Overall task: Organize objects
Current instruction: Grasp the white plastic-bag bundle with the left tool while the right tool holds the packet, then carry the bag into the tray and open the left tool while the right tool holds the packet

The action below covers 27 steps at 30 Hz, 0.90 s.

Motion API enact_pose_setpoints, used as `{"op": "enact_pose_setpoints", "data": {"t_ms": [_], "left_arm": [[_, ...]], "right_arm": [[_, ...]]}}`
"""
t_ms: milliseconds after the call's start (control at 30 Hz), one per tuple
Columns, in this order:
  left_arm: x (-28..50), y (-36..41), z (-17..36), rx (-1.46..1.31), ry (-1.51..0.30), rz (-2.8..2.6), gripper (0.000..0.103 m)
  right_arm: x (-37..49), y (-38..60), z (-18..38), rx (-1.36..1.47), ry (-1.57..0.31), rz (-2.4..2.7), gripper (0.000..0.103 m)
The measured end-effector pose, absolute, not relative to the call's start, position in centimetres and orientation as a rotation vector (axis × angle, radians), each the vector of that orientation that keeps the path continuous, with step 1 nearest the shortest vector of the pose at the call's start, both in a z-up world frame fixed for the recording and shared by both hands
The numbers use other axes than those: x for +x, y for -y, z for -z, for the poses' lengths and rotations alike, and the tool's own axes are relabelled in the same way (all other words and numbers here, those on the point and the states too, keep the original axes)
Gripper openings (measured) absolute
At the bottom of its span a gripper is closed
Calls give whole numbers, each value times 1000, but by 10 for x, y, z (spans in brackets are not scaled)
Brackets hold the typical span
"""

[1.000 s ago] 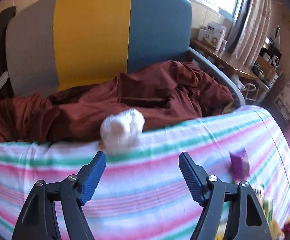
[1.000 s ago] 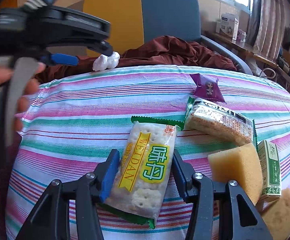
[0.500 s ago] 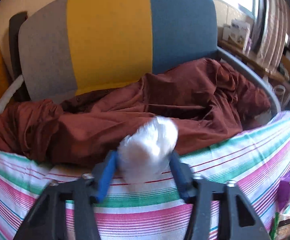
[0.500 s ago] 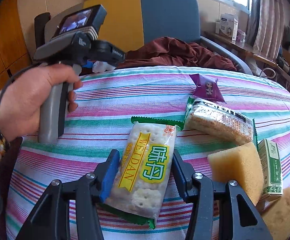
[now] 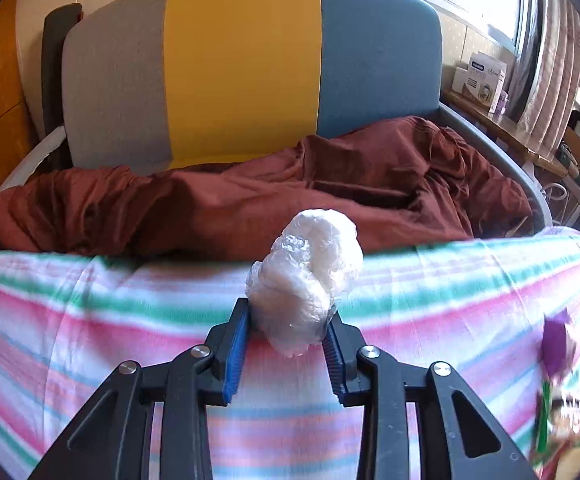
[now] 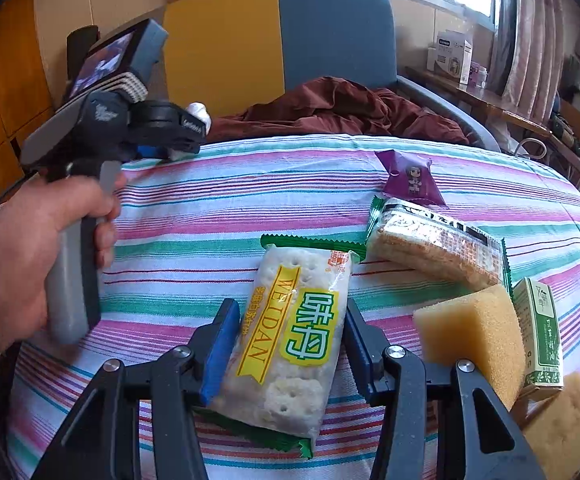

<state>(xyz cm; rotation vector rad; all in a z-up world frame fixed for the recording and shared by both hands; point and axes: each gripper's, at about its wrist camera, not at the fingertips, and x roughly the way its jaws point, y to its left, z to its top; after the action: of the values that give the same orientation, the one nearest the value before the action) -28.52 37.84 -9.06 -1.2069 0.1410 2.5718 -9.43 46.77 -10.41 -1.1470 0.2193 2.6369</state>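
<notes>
The left gripper (image 5: pixel 288 330), jaws clenched on the one white plastic-wrapped wad (image 5: pixel 309 276), holds it at the desk's (image 6: pixel 218 216) far edge, well apart from the cracker packet (image 6: pixel 290 336). The right gripper (image 6: pixel 290 350) grasps that packet, whose long axis runs along the jaws. Beside the packet lie another snack packet (image 6: pixel 433 248), two sponges (image 6: pixel 469 332), one green box (image 6: pixel 539 336) and one purple sachet (image 6: pixel 409 176).
</notes>
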Motion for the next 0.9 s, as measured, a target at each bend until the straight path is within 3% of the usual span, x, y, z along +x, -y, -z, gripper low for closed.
{"op": "enact_pose_setpoints", "data": {"t_ms": [200,533,900], "left_arm": [[-239,-361,85,-1234,-152,-2536,33],[-164,-323,69,-1278,-8,-2415,33],[-97,-262,38,-1229,252,-2358,33]], "right_arm": [[-94,-467,103,-1136,-199,-2622,50],[-89,-462,97,-1095,-148,-2569,49],[-71,-453,93,-1087,-186,-2565,49]]}}
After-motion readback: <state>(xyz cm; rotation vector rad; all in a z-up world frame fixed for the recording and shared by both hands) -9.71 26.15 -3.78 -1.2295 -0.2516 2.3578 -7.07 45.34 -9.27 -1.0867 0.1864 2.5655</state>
